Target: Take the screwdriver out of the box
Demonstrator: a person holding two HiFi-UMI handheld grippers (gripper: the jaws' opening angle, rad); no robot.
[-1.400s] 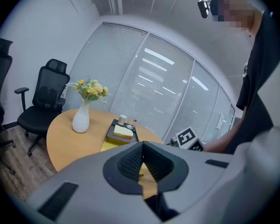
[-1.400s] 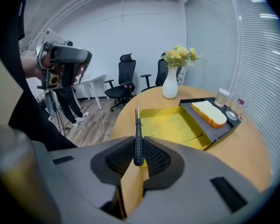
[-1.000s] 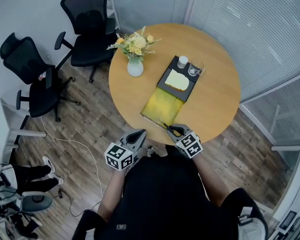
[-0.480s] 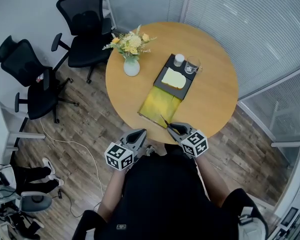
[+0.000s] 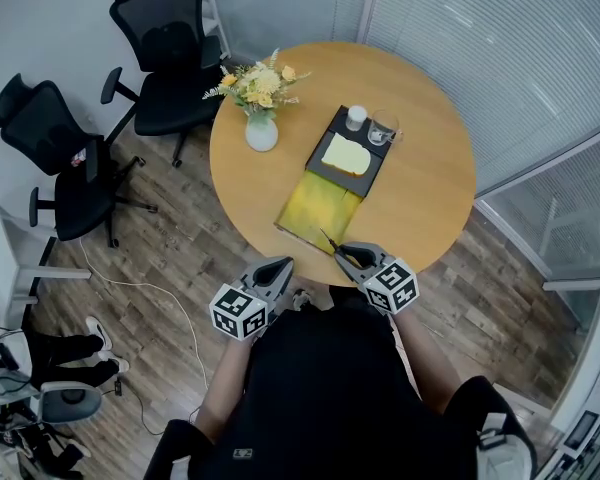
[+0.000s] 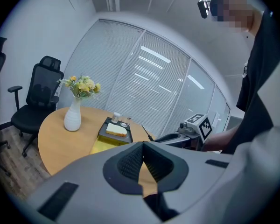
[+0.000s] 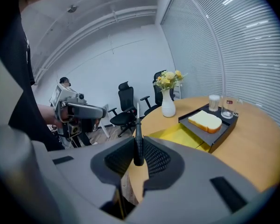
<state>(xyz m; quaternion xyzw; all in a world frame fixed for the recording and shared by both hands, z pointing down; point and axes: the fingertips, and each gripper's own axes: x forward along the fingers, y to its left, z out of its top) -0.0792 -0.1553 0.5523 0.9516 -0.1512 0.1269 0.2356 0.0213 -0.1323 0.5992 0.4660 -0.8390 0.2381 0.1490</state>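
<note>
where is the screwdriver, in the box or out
Out: the right tool is shut on the screwdriver, holding it in the air near the yellow box.

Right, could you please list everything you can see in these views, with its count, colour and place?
round wooden table: one, light brown, mid-room
white ceramic vase of yellow flowers: one, white, table's far left
flat yellow box: one, yellow, table's near side, against the tray
black rectangular tray: one, black, just beyond the box
pale bread-like slab: one, cream, on the tray
small white cup: one, white, tray's far end
clear glass mug: one, clear, beside the cup
black office chairs: two, black, left of the table
slim dark-handled screwdriver: one, dark, between the right gripper's jaws
left gripper: one, grey, shut, empty
right gripper: one, grey, shut on the screwdriver
</note>
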